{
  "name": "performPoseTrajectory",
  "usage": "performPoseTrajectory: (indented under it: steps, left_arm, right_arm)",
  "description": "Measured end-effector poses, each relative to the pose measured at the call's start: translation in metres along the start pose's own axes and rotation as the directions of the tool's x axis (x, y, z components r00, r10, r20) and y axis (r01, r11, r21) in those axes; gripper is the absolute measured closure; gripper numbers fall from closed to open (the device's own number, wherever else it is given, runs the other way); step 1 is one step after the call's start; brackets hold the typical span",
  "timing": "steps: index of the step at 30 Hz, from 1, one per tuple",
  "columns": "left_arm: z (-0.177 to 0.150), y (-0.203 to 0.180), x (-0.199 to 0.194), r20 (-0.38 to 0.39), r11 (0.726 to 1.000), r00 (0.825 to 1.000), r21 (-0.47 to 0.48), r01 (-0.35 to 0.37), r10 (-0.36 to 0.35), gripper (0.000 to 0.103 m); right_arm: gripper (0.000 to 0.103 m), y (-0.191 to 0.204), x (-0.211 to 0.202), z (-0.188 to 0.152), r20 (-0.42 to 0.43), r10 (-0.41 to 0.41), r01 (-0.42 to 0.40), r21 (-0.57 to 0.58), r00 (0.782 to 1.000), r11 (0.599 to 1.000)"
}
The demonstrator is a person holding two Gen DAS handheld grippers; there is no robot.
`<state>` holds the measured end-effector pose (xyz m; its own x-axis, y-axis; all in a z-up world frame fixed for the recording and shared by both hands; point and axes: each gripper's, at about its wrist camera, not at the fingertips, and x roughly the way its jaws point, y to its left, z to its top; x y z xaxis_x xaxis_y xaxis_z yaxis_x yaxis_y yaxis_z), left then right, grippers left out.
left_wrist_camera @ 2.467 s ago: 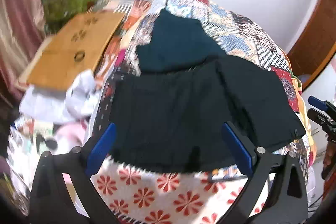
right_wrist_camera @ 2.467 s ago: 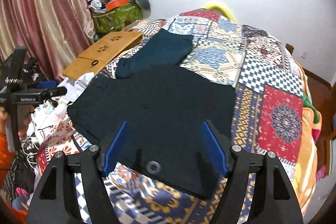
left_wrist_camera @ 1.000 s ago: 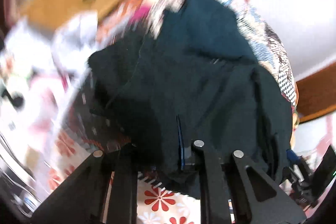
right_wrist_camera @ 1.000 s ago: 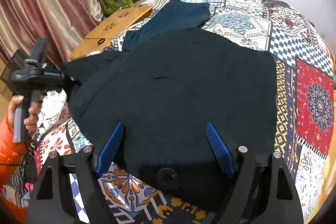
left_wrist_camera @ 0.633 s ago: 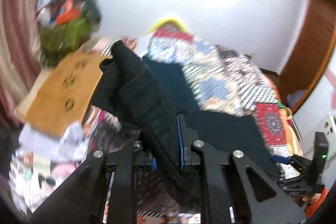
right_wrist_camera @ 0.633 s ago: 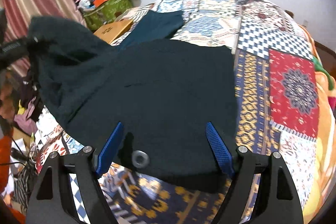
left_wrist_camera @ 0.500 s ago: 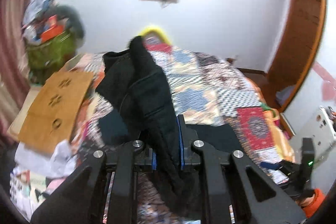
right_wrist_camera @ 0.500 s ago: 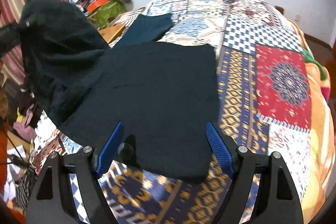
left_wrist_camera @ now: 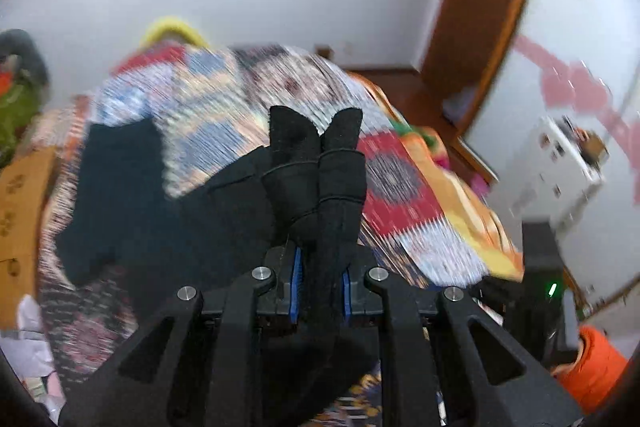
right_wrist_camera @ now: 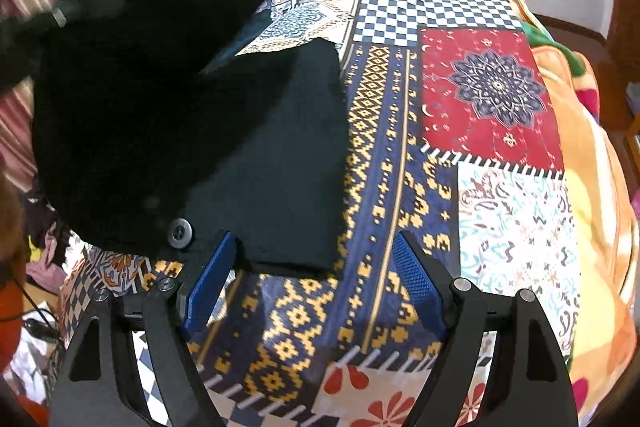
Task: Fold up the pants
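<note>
- The left gripper's [left_wrist_camera: 319, 285] fingers [left_wrist_camera: 295, 283] are clamped tight on a bunched edge of the black pants [right_wrist_camera: 276, 155], which stick up past the pads in two lumps.
- The right gripper's [right_wrist_camera: 310, 283] fingers [right_wrist_camera: 208, 287] stand wide with nothing between them, hovering just at the near hem of the pants by the button [right_wrist_camera: 180, 230].
- One side of the pants is lifted in the air off to the left; the rest lies flat on the patchwork bed [right_wrist_camera: 492, 99].
- A darker folded cloth [left_wrist_camera: 116, 163] lies further up the bed, apart from this work.
- This looks like the first fold, one half carried over the other. To do it well, I'd bring the lifted side across low and level, line its edge up with the flat half's far edge, and let go only once it lies smooth.
- The free right gripper could pin the near hem, so the flat half doesn't drag along.
</note>
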<state>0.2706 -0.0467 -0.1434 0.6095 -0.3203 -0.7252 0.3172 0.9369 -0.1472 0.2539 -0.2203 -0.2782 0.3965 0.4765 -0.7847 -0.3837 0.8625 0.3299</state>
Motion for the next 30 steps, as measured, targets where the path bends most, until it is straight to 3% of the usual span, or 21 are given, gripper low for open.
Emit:
performPoseTrajectory:
  steps: [3, 7, 9, 13, 17, 19, 22, 25, 30]
  left_arm:
    - [-0.016, -0.012, 0.03, -0.097, 0.999, 0.994, 0.017, 0.046, -0.045, 0.088]
    - [-0.031, -0.02, 0.055, -0.207, 0.998, 0.978, 0.062, 0.021, -0.008, 0.084]
    - [-0.034, -0.022, 0.057, -0.227, 0.997, 0.974, 0.072, 0.002, 0.015, 0.075]
    - [-0.035, -0.023, 0.055, -0.236, 0.998, 0.971, 0.052, 0.04, -0.026, 0.032]
    - [-0.025, -0.018, 0.036, -0.225, 0.999, 0.974, 0.031, 0.032, -0.024, 0.02]
    - [-0.02, -0.009, 0.024, -0.203, 0.999, 0.979, 0.026, 0.018, -0.012, 0.019]
    - [-0.005, 0.019, 0.006, -0.125, 0.996, 0.988, 0.026, -0.084, 0.086, 0.007]
    - [0.01, 0.055, 0.002, -0.073, 0.977, 0.975, 0.033, -0.209, 0.211, 0.002]
    - [0.033, 0.113, 0.028, -0.1, 0.915, 0.91, 0.089, -0.394, 0.402, 0.002]
  right_arm:
    - [0.025, -0.005, -0.001, -0.004, -0.002, -0.004, 0.004, 0.012, 1.0, 1.0]
    - [0.025, -0.008, 0.002, -0.006, -0.013, -0.008, 0.008, 0.015, 1.0, 1.0]
    - [0.025, -0.009, 0.001, -0.007, -0.011, -0.008, 0.008, 0.02, 1.0, 1.0]
    - [0.025, -0.011, -0.008, -0.01, 0.001, -0.015, 0.015, 0.033, 1.0, 0.999]
    - [0.025, -0.01, -0.02, -0.009, 0.027, -0.03, 0.029, 0.04, 0.999, 0.999]
    - [0.025, -0.008, -0.026, -0.008, 0.043, -0.032, 0.031, 0.036, 0.999, 0.999]
    - [0.025, -0.002, -0.037, -0.005, 0.076, -0.029, 0.028, 0.02, 0.997, 0.999]
    - [0.025, 0.005, -0.048, 0.005, 0.121, -0.03, 0.03, -0.003, 0.992, 1.0]
    - [0.025, 0.011, -0.049, 0.024, 0.167, -0.028, 0.03, -0.015, 0.985, 0.999]
